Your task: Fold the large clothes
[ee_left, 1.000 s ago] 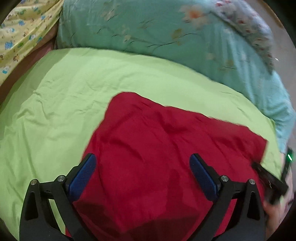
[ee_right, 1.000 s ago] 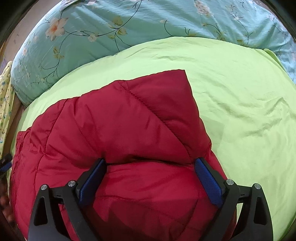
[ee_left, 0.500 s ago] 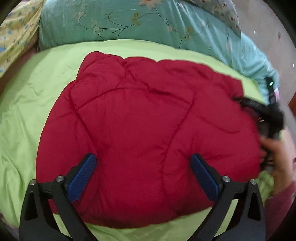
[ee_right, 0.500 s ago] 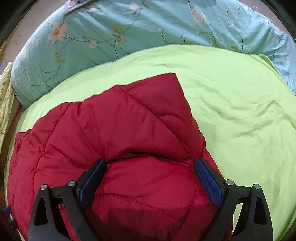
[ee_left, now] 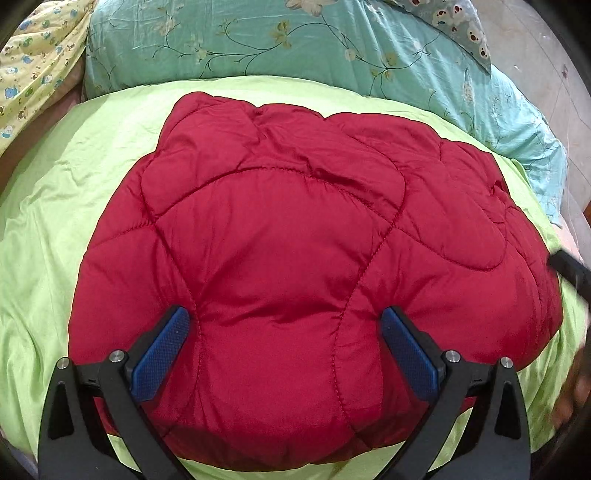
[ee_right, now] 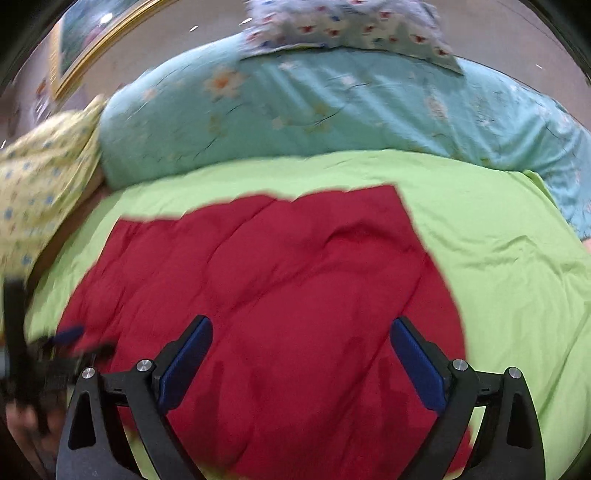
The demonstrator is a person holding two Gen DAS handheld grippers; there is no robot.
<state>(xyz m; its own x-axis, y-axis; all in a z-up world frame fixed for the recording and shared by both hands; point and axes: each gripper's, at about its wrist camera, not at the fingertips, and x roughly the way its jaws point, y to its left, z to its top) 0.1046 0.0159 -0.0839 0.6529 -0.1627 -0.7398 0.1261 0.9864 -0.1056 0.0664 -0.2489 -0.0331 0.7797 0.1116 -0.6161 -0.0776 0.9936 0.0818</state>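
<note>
On the bed, over a lime-green sheet point(ee_left: 55, 206), lies the red quilted jacket point(ee_left: 288, 240), gathered into a puffy, roughly rectangular bundle with no sleeve or hem trailing loose in either view. At the far left, beyond the sheet, a yellow printed cloth point(ee_left: 33, 55) is bunched, and next to it a teal floral quilt point(ee_left: 280, 40) runs along the back of the bed, with a small patterned pillow point(ee_right: 347, 26) resting on it.

The left gripper point(ee_left: 282, 332) hangs over the near edge of the bundle, its blue-padded fingers point(ee_left: 162, 350) spread wide with nothing between them but jacket surface below; whether they touch the fabric I cannot tell. Further right, the right gripper point(ee_right: 301, 350) is likewise spread and empty above the jacket's near right part; its view is smeared by motion, so fine detail there is uncertain. The dark blurred shape at the right edge of the left view is probably that same tool.

Judging by the compact shape, the folding looks nearly or wholly finished, and this moment reads as release or inspection. If another fold is wanted, the next move calls for both sets of fingers to close on one edge and carry it across evenly, since the padded filling tends to spring back open; otherwise pressing the bundle flat would settle it.
</note>
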